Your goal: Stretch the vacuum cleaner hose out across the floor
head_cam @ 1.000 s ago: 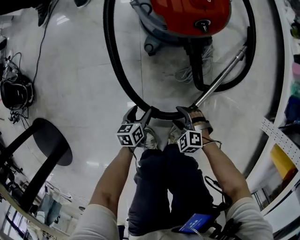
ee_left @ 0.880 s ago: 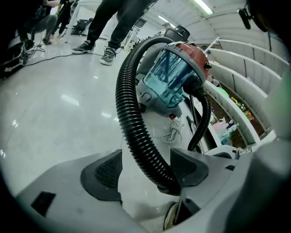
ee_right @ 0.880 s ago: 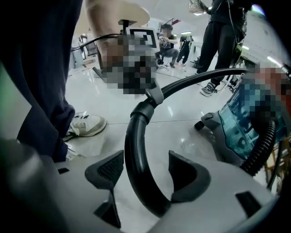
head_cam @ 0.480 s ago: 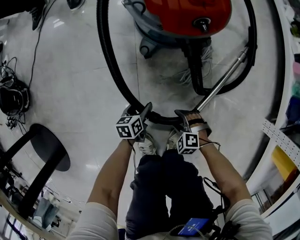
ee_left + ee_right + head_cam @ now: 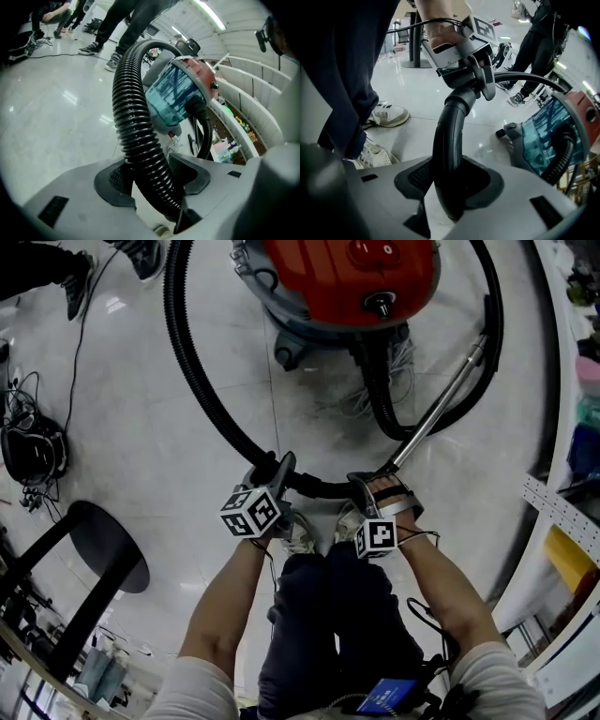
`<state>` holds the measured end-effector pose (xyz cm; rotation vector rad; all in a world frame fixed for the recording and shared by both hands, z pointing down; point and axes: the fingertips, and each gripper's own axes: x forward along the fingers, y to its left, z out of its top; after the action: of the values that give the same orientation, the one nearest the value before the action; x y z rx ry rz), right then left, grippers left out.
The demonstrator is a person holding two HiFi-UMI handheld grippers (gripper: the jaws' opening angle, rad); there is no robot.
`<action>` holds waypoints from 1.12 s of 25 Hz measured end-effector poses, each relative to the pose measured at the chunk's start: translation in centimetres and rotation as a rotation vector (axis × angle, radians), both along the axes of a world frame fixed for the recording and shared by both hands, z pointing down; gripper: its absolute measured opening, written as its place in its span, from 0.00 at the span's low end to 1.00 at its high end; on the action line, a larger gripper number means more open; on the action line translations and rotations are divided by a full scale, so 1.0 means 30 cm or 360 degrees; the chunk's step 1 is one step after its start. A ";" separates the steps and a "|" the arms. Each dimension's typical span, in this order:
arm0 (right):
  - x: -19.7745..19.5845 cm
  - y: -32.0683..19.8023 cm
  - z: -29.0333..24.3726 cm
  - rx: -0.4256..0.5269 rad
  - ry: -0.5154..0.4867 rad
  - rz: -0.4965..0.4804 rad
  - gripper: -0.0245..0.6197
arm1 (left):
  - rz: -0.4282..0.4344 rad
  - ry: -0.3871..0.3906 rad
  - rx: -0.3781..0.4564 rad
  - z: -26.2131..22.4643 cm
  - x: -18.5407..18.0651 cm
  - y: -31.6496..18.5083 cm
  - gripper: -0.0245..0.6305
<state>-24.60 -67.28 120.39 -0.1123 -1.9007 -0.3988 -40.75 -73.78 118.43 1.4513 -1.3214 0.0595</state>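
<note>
Black hose (image 5: 323, 488) loops from the vacuum (image 5: 347, 277) at 12 o'clock down to the person's feet. Left gripper (image 5: 274, 472) jaws are closing on its ribbed part. Right gripper (image 5: 364, 491), at its 3 o'clock, closes on the smooth end.

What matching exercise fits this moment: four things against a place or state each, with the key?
Things
1. ribbed hose
2. curved handle
3. vacuum cleaner
4. metal wand

Places or states
A. between the jaws of the right gripper
B. red-topped, standing on the floor ahead of the person
C. between the jaws of the left gripper
D. silver, slanting up and to the right from the handle in the head view

Pairs: 1-C, 2-A, 3-B, 4-D.

Both grippers' jaws are closing, with the pads already against the hose and the handle.
</note>
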 end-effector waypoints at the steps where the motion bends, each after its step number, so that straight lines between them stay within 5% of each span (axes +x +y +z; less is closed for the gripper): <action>1: -0.004 -0.014 -0.044 0.0016 -0.0016 0.0011 0.30 | -0.0025 0.0006 0.0024 -0.054 -0.006 -0.014 0.37; 9: -0.067 -0.131 -0.470 0.0090 -0.0152 0.0141 0.29 | -0.0026 -0.0050 0.0265 -0.596 -0.027 -0.204 0.36; 15: -0.147 -0.242 -0.861 0.0040 -0.0310 0.0381 0.29 | -0.0021 -0.0106 0.0479 -1.081 -0.044 -0.389 0.34; 21: -0.213 -0.373 -1.230 -0.0014 -0.0508 0.0654 0.28 | 0.0175 -0.0106 0.0689 -1.541 0.049 -0.612 0.32; 28: -0.141 -0.483 -1.550 -0.0068 -0.0585 0.0884 0.28 | 0.0384 -0.0145 0.0804 -1.923 0.229 -0.750 0.31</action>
<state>-28.83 -81.77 73.90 0.4832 -2.1967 0.0042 -33.87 -96.28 60.74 2.0541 -1.2819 -0.0555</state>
